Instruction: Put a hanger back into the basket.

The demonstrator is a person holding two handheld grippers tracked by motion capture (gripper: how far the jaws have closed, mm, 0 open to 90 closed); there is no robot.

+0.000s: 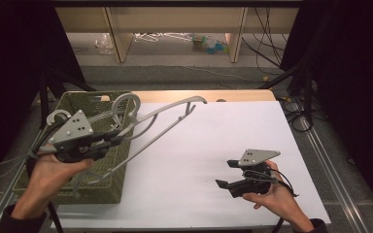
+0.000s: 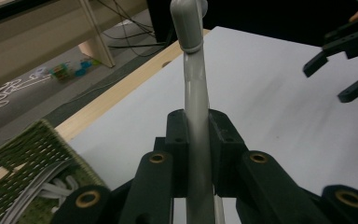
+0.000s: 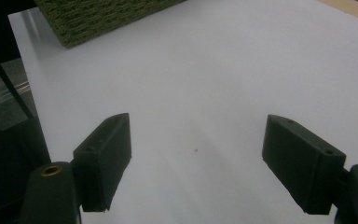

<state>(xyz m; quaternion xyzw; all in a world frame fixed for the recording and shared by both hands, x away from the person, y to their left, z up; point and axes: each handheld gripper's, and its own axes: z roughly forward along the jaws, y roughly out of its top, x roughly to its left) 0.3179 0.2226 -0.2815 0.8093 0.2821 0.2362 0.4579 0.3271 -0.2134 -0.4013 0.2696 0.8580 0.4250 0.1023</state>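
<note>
While the left gripper [image 1: 108,141] sits at the left of the high view, over the near rim of the green woven basket [image 1: 77,191], its two black jaws are clamped tight on a pale grey plastic hanger [image 1: 167,112], and the person's left hand [image 1: 53,172] holds it from below. From the jaws the hanger reaches toward the upper middle of the frame, lifted clear of the white table surface [image 1: 209,194], with its far end above the sheet near the wooden back edge of the table [image 1: 204,95] and its hook curling up beside the basket's far right corner. More grey hangers [image 1: 104,116] lie inside the basket, at the upper left part of it. In the left gripper view the hanger's shaft [image 2: 196,112] runs straight up the centre of the frame, pinched between the two jaw pads, with the basket's rim at the lower left and the other gripper at the upper right edge. Lower right in the high view, the right gripper [image 1: 226,174] is held by the right hand [image 1: 277,196] just above the white sheet, well apart from the hanger and basket. In the right gripper view its jaws stand wide apart with nothing between them, bare white sheet beyond and a corner of the basket [image 3: 102,18] at the top left.
</note>
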